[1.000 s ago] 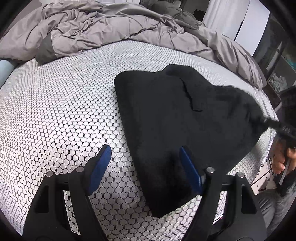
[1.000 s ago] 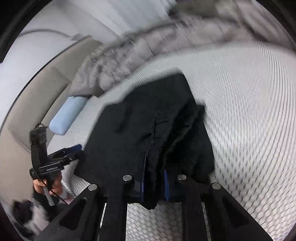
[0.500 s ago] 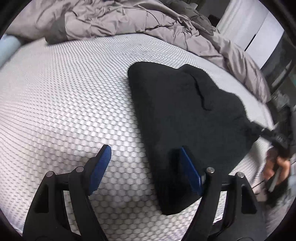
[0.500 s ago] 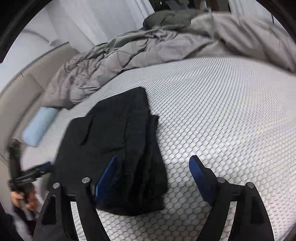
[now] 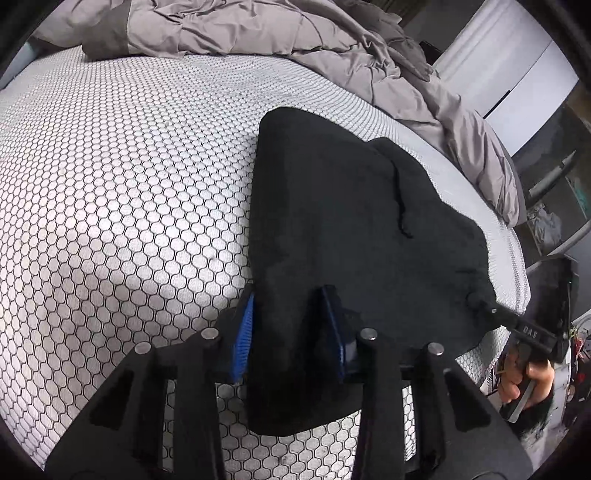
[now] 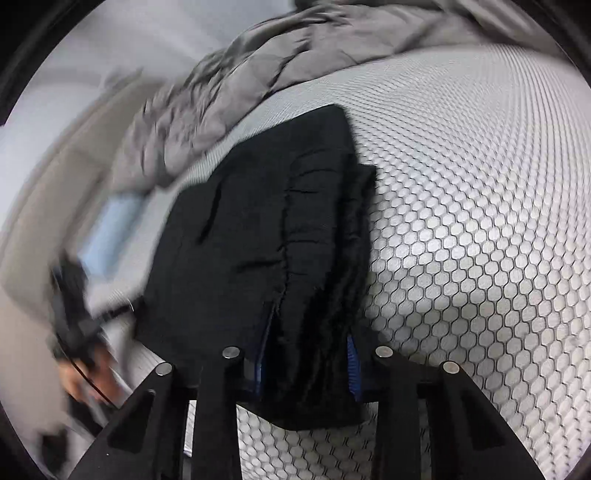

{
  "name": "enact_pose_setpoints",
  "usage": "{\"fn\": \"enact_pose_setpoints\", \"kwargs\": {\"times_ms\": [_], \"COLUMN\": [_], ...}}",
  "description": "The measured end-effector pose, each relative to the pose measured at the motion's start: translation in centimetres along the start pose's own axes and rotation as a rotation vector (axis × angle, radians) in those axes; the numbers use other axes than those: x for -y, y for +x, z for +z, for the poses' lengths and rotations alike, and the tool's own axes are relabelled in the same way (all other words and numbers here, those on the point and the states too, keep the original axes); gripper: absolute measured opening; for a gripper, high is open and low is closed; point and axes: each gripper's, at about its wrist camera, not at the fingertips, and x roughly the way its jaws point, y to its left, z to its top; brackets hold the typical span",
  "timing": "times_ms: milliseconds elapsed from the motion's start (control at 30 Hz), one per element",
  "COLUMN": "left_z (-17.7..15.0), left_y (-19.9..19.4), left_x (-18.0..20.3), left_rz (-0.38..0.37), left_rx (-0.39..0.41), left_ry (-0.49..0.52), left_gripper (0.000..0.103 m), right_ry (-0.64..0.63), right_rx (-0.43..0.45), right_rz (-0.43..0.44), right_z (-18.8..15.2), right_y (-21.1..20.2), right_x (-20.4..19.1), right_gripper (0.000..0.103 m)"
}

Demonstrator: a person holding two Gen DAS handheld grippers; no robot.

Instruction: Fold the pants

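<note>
Right wrist: blurred left tool (image 6: 79,332)

left claw (image 5: 291,328) clamped, right claw (image 6: 306,360) clamped

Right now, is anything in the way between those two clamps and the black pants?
Nothing visible. The left hand-held gripper and right hand-held gripper each already straddle thick folds of the black pants on the mattress; the duvet lies farther back.

txt: "das" | on: right gripper (image 5: 476,301) body | else: none legible
</note>
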Motion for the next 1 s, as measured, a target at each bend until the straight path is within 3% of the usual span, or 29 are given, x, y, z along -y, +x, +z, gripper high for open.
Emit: {"fn": "enact_pose_setpoints", "kwargs": {"times_ms": [100, 133, 200, 267, 300, 400, 433, 533, 633, 733, 767, 833, 933, 1000], "left_z": [-0.2, -0.4, -0.9, -1.4, -1.5, -1.4, -1.4, -1.2, -1.3, -1.2, -1.5, -2.0, -2.1, -2.6], "left_y": [-1.1, -1.7, -3.3, -4.7, -4.7, -2.7, -1.3, 3.1, 4.7, 3.7, 3.3, 2.4, 0.8, -1.6], "left_x": [0.9, 1.4, 2.7, 5.1, 6.6, 9.5, 10.4, 11.0, 10.5, 9.7, 9.2, 8.4, 8.6, 9.0], "left_rz": [0.083, 0.117, 0.190, 0.221, 0.191, 0.111, 0.118, 0.189, 0.166, 0.139, 0.133, 0.145, 0.159, 0.114], "left_rx": [0.033, 0.057, 0.141, 0.231, 0.250, 0.206, 0.174, 0.077, 0.063, 0.053, 0.055, 0.056, 0.060, 0.100], "left_ry": [0.043, 0.070, 0.140, 0.259, 0.332, 0.449, 0.488, 0.528, 0.554, 0.551, 0.548, 0.547, 0.517, 0.505], "left_gripper": [0.036, 0.036, 0.039, 0.065, 0.069, 0.072, 0.072, 0.072, 0.072, 0.073, 0.076, 0.078, 0.078, 0.078], "right_ry": [-0.102, -0.118, -0.138, -0.158, -0.174, -0.263, -0.309, -0.446, -0.518, -0.518, -0.511, -0.492, -0.533, -0.534], "right_rx": [0.105, 0.154, 0.253, 0.318, 0.323, 0.252, 0.226, 0.109, -0.015, 0.007, 0.022, 0.043, 0.073, 0.101], "right_rz": [-0.197, -0.249, -0.271, -0.235, -0.218, -0.130, -0.128, -0.211, -0.273, -0.285, -0.296, -0.262, -0.318, -0.294], "right_z": [-0.2, -0.2, -0.1, 0.2, 0.4, 1.1, 1.1, 1.2, 0.9, 0.7, 0.6, 0.1, -0.9, -0.7], "right_y": [-1.4, -2.2, -3.9, -5.2, -5.4, -2.6, -1.2, 4.1, 8.1, 5.9, 5.1, 3.6, 2.9, 2.2], "right_x": [-2.0, -2.5, -3.6, -4.8, -5.5, -9.0, -10.2, -12.7, -12.9, -11.3, -10.5, -9.0, -9.4, -10.3], "right_gripper": [0.065, 0.068, 0.068, 0.068, 0.068, 0.063, 0.063, 0.063, 0.063, 0.062, 0.058, 0.056, 0.057, 0.058]}}
